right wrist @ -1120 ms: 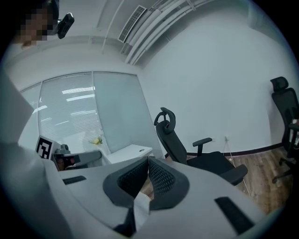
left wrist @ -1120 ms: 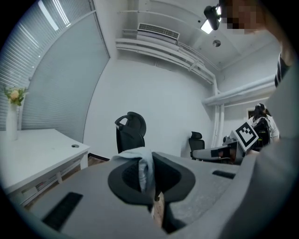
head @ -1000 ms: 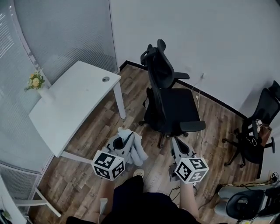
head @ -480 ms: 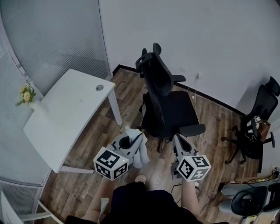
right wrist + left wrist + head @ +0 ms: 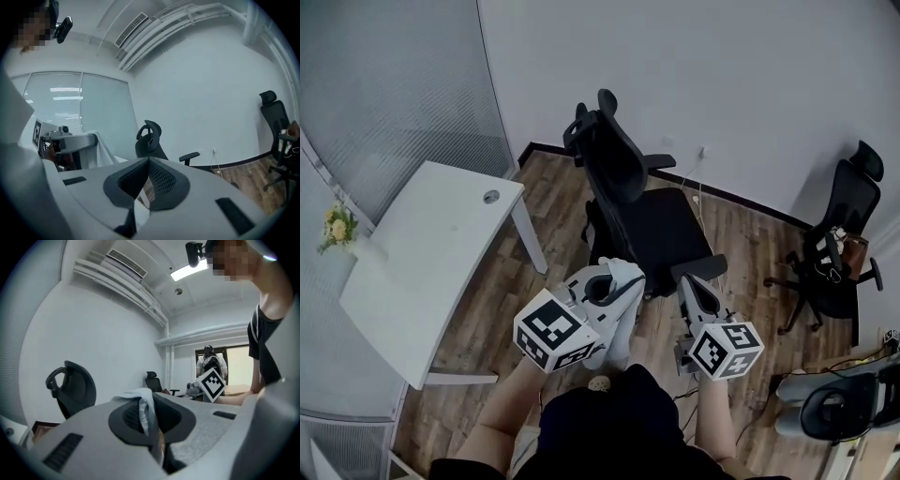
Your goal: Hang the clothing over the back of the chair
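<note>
A black office chair (image 5: 617, 169) stands ahead, its high back toward the wall and its seat (image 5: 666, 230) toward me. My left gripper (image 5: 614, 281) is shut on a pale grey piece of clothing (image 5: 619, 333), which hangs down from the jaws just short of the seat's front edge. In the left gripper view the cloth (image 5: 137, 395) is pinched between the black pads of the left gripper (image 5: 151, 403), with the chair (image 5: 70, 387) off to the left. My right gripper (image 5: 687, 284) sits beside the chair's near armrest. Its jaws (image 5: 149, 161) look shut, and I see nothing held between them.
A white desk (image 5: 422, 253) with a small vase of yellow flowers (image 5: 337, 228) stands to the left, by a glass partition. A second black chair (image 5: 834, 244) is at the right wall. A grey device (image 5: 839, 412) lies at the bottom right. The floor is wood.
Both grippers have moved toward the chair. The left one has risen and swung right, carrying the clothing from beside the desk leg up to the front of the seat.
</note>
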### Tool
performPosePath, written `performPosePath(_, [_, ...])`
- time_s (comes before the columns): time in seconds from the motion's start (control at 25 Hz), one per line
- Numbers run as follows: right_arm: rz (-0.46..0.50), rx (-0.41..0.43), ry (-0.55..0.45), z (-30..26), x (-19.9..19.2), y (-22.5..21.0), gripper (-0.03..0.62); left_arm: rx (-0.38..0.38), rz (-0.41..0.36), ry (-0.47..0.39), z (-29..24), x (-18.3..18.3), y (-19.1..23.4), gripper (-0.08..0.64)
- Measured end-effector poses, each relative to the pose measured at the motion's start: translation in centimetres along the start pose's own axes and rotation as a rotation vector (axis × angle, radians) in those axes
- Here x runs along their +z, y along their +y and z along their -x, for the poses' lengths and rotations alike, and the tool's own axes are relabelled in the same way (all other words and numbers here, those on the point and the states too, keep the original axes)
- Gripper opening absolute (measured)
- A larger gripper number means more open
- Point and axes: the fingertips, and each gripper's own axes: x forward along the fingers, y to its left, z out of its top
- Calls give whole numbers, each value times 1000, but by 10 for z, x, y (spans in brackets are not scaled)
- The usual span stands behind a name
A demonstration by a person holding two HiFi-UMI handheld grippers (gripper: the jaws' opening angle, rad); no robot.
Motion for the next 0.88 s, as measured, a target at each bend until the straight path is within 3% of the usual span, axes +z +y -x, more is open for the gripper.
performPosePath(0.16, [16,-20,-19,4,19,-27,29,-94,-65,2,-35,26,-7,17])
performPosePath(0.4, [66,21,-88,-17,90,-72,29,-186,-228,22,-99,89,7,17])
performPosePath(0.64, [163,93,-117,-58,155,-102,29,-188,-247,24,-161,135,49,17])
performPosePath(0.88, [203,143,-147,-101,196,-135,29,-159,-240,56,-218,149,106,17])
